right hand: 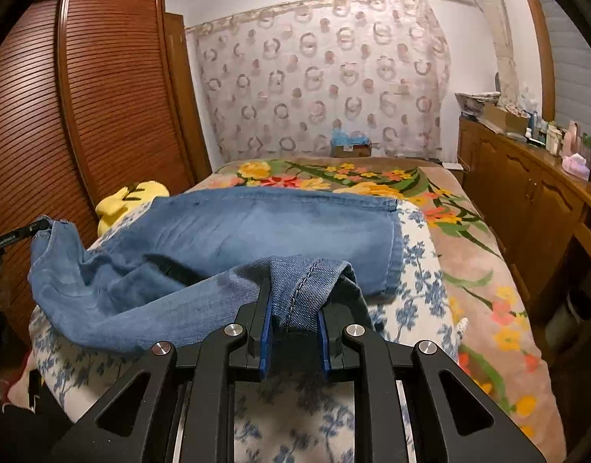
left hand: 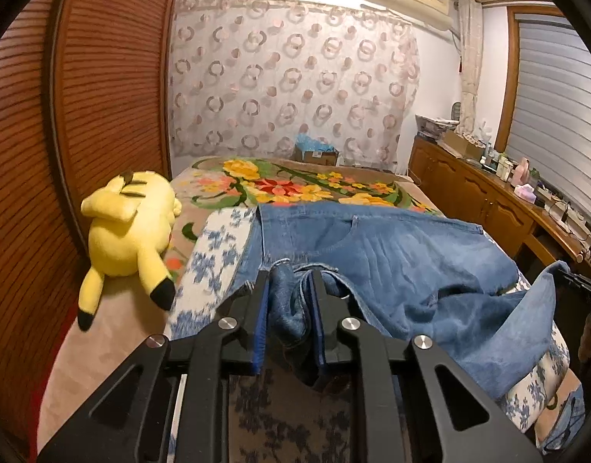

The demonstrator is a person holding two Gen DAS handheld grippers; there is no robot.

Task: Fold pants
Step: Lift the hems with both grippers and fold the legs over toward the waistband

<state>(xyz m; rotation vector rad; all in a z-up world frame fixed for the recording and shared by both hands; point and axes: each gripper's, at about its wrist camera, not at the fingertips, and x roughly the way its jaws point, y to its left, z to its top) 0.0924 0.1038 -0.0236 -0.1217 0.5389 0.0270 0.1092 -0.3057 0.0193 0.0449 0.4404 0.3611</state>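
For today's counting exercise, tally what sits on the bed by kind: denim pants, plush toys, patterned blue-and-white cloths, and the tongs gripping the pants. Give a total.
Denim pants: 1
Yellow plush toy: 1
Blue-and-white floral cloth: 1
Tongs, left tongs and right tongs, both clamped on denim: 2
Total: 5

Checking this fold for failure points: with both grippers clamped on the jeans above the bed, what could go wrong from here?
1. The left gripper pinches a thick bunched wad of the jeans; layers may slip out unevenly.
2. The right gripper holds only a narrow bit of hem, so it could pull free.
3. The yellow plush toy lies close beside the jeans and could get snagged.
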